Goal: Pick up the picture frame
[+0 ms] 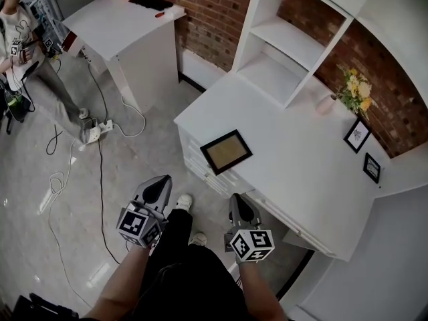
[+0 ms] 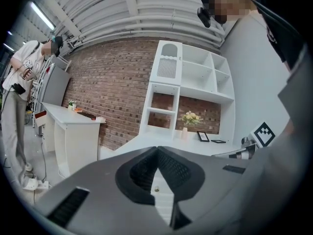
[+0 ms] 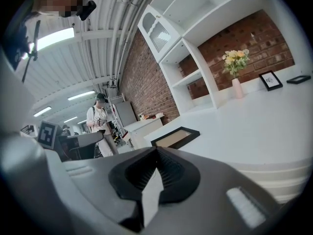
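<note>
You stand on a glossy grey floor (image 1: 40,199) before a white desk (image 1: 294,172) and a white shelf unit (image 1: 287,45) against a red brick wall (image 1: 217,12). A second white table (image 1: 120,25) stands beyond, with strip lights (image 3: 55,38) overhead.

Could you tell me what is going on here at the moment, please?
A person stands in front of a white desk with a gripper in each hand. The left gripper and the right gripper both have their jaws together with nothing between them, and both are short of the desk's edge. The black picture frame lies flat near the front of the desk, not yet touched.
</note>
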Action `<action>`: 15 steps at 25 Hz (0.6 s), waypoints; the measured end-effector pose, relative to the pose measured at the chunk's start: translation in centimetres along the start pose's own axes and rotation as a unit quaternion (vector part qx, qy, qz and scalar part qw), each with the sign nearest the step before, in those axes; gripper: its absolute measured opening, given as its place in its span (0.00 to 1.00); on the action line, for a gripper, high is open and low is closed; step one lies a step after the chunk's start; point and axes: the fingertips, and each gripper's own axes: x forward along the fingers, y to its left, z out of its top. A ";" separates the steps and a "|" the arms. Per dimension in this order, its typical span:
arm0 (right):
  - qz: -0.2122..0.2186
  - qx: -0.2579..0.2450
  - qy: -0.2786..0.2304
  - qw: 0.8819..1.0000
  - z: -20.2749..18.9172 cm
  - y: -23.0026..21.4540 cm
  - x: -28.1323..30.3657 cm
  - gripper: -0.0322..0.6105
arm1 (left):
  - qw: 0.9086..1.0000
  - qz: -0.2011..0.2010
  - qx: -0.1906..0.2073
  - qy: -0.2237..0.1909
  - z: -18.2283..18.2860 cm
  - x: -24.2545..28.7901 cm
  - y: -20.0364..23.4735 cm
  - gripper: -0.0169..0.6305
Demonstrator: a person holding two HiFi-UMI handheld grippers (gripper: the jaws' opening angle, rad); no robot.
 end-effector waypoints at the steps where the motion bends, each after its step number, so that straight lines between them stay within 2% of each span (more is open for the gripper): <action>1: 0.002 0.008 0.000 1.000 0.0 0.1 0.4 0.05 | 1.000 -0.003 0.000 0.000 -0.1 0.4 0.1 0.04; 9: 0.008 0.082 0.007 0.997 -0.9 0.0 2.9 0.09 | 1.000 -0.028 -0.009 0.008 -1.4 3.5 0.5 0.04; 15: 0.024 0.153 0.014 0.988 -2.3 -0.2 4.6 0.18 | 0.999 -0.036 -0.018 0.022 -2.6 4.8 1.4 0.04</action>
